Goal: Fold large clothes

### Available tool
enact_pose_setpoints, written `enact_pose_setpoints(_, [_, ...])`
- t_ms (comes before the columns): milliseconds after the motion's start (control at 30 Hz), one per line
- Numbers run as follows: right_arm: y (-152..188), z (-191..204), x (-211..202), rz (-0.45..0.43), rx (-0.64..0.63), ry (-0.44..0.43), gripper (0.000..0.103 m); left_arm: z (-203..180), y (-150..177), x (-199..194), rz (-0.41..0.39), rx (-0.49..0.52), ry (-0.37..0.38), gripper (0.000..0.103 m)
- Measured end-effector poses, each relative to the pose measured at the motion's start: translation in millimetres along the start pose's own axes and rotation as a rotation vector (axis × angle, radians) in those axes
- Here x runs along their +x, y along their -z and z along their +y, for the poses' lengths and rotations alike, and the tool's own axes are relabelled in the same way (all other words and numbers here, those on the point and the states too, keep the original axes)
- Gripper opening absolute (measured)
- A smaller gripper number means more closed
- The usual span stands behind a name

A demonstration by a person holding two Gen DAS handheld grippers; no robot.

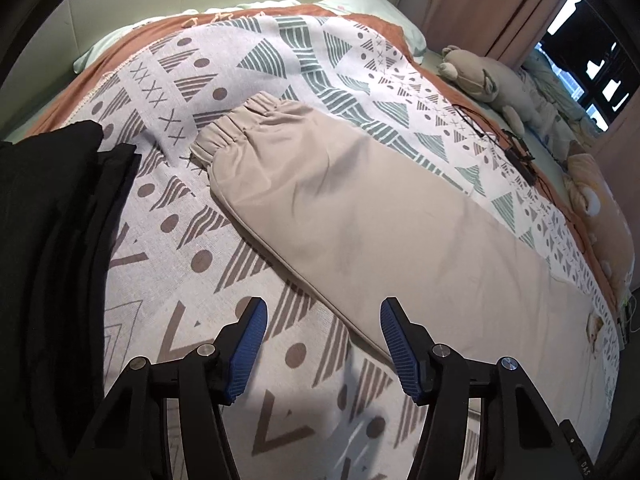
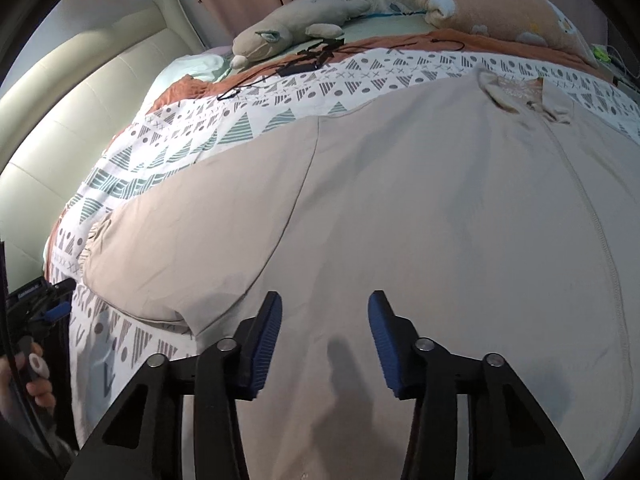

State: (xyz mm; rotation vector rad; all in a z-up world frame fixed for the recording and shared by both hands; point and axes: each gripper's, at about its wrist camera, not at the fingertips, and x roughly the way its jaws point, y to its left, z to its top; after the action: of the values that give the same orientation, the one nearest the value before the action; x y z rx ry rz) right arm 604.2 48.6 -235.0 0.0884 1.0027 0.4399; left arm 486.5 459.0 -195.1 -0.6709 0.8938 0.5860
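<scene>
A large beige jacket [image 2: 440, 200] lies spread flat on a patterned bedspread [image 1: 192, 248], its collar [image 2: 516, 92] at the far side. In the left wrist view its long sleeve [image 1: 360, 216] runs up to an elastic cuff [image 1: 224, 136]. My left gripper [image 1: 322, 312] hovers open over the sleeve's near edge, one finger above the fabric and the other above the bedspread. My right gripper [image 2: 324, 308] is open just above the jacket's body, close to where the sleeve joins. Neither pair of pads holds cloth. The left gripper [image 2: 48, 312] and a hand [image 2: 36, 376] also show at the right wrist view's left edge.
A pile of black clothing [image 1: 52, 220] sits at the left of the bed. Beyond the jacket lie a grey plush toy [image 2: 288, 32], an orange plush pillow [image 2: 512, 12] and a black cable with a box [image 1: 520, 156]. A cream padded headboard [image 2: 80, 100] lines one side.
</scene>
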Motion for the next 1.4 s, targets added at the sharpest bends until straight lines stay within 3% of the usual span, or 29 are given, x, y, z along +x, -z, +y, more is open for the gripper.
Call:
enact_pose_setpoints(67, [2, -4, 12, 0.021, 0.023, -0.009, 0.041, 3, -5, 19, 0.013, -0.016, -0.031, 0.060])
enact_pose_setpoints(133, [5, -7, 20, 0.039, 0.036, -0.019, 0.039, 7, -8, 35, 0.020, -0.032, -0.068, 0.054])
enact_pose_setpoints(200, [8, -7, 25, 0.055, 0.037, -0.049, 0.034, 10, -12, 47, 0.027, -0.036, -0.068, 0.028])
enact_pose_setpoints(267, [8, -3, 27, 0.061, 0.044, -0.100, 0.033, 9, -15, 48, 0.012, -0.041, -0.062, 0.014])
enact_pose_setpoints(367, [9, 4, 29, 0.083, 0.084, -0.216, 0.033, 3, -20, 34, -0.027, -0.039, -0.052, 0.007])
enact_pose_setpoints(433, [10, 9, 33, 0.103, 0.112, -0.290, 0.021, -6, -24, 20, -0.054, -0.024, -0.048, 0.006])
enact_pose_setpoints(500, [11, 15, 39, 0.120, 0.122, -0.331, 0.016, -18, -29, 1, -0.088, 0.008, -0.029, 0.005])
enact_pose_setpoints(833, [24, 26, 66, 0.179, 0.183, -0.447, 0.011, -96, -36, -87, -0.204, 0.180, 0.089, 0.004])
enact_pose_setpoints(1000, [29, 29, 83, 0.211, 0.187, -0.459, 0.005, -139, -22, -127, -0.237, 0.273, 0.167, 0.003])
enact_pose_setpoints(1267, [31, 20, 73, 0.240, 0.201, -0.480, 0.005, -204, 14, -179, -0.237, 0.388, 0.333, 0.003])
enact_pose_setpoints(1400, [30, 3, 52, 0.194, 0.208, -0.405, 0.005, -229, 32, -191, -0.221, 0.433, 0.386, 0.003])
